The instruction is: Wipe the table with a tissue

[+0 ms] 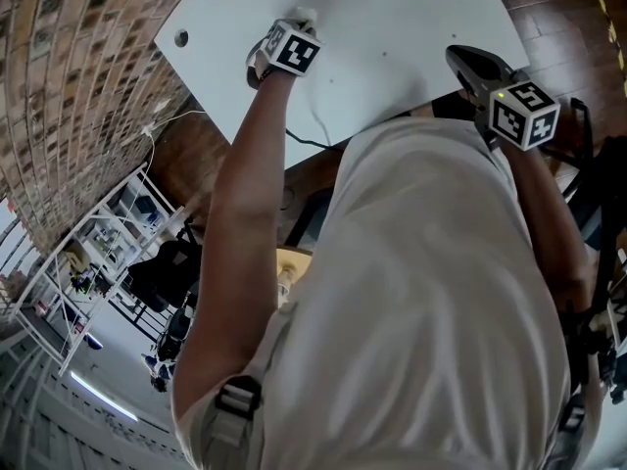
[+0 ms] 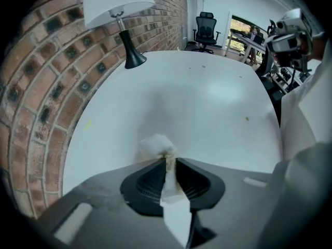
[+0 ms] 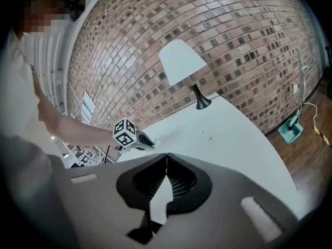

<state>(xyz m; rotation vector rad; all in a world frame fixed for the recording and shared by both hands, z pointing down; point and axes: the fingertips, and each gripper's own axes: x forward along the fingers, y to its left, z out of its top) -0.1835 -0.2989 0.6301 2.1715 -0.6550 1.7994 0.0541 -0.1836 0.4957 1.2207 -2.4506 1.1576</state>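
Left gripper view: the left gripper (image 2: 167, 160) has its two fingers squeezed tight on the tissue (image 2: 155, 145). A white wad sticks out past the tips.
Tissue: the wad points down at the near left part of the white table (image 2: 207, 102) and looks to be touching it. It is a bit brown where it is pinched.
Right gripper: the right gripper (image 3: 166, 155) has its fingers pressed together with nothing in them. It hangs by the near right edge of the table, well apart from the tissue.
Dirt: a small speck (image 2: 247, 119) lies to the right of the wad. A few tinier ones lie farther away.
How to wipe well: I think the soft wad should rub the top, not the hard tips. Long rows from left to right would catch the specks.
Watch out: the lamp (image 2: 115, 1) stands at the far left, so go slow there. The tissue is thin and may tear or slip out if pushed too hard.
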